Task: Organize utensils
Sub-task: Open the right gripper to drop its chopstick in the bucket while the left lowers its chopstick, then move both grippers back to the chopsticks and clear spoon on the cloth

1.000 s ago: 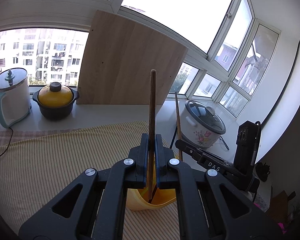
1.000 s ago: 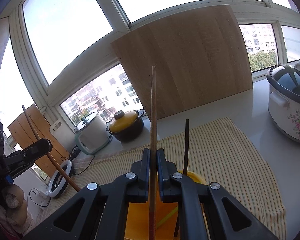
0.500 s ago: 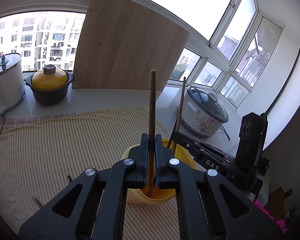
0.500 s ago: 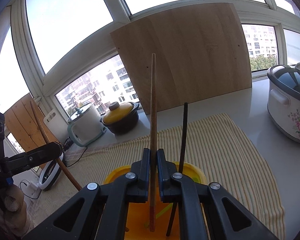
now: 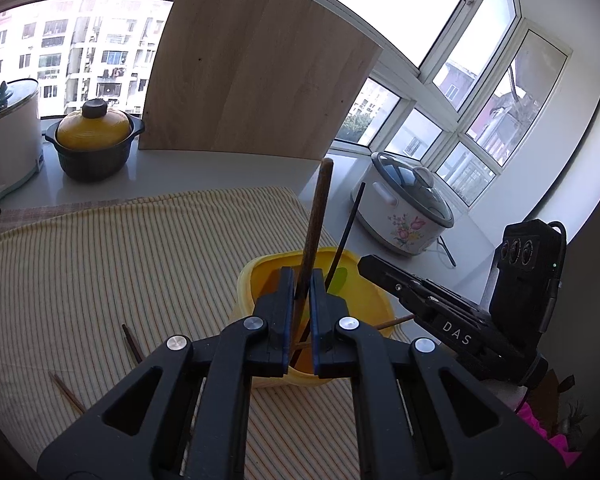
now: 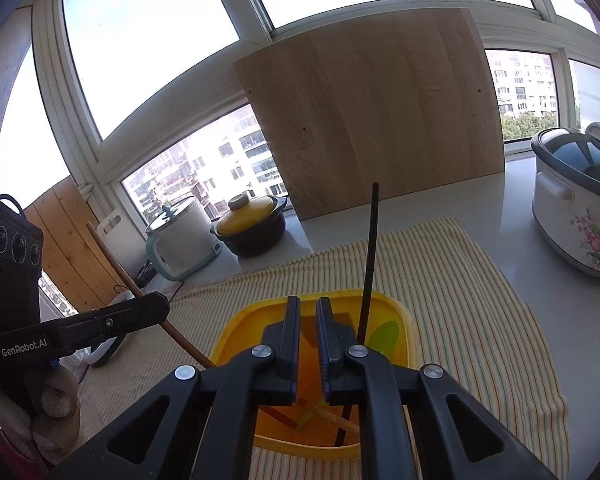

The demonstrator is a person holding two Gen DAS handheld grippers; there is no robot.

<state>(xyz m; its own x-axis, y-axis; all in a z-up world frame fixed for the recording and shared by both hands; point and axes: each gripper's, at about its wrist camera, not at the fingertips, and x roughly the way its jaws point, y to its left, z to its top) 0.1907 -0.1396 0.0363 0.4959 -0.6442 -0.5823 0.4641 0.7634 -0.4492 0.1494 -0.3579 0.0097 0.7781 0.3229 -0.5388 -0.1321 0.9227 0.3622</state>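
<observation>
My left claw (image 5: 301, 312) is clamped on a brown chopstick (image 5: 315, 224), near-upright, tip already inside the yellow tub (image 5: 256, 280) below; right claw (image 6: 308, 344) is opening, nothing between.

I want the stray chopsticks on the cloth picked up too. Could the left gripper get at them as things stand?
Probably not yet: the left gripper is shut on a brown chopstick over the yellow container. Otherwise the chopsticks lie uncovered on the cloth.
</observation>
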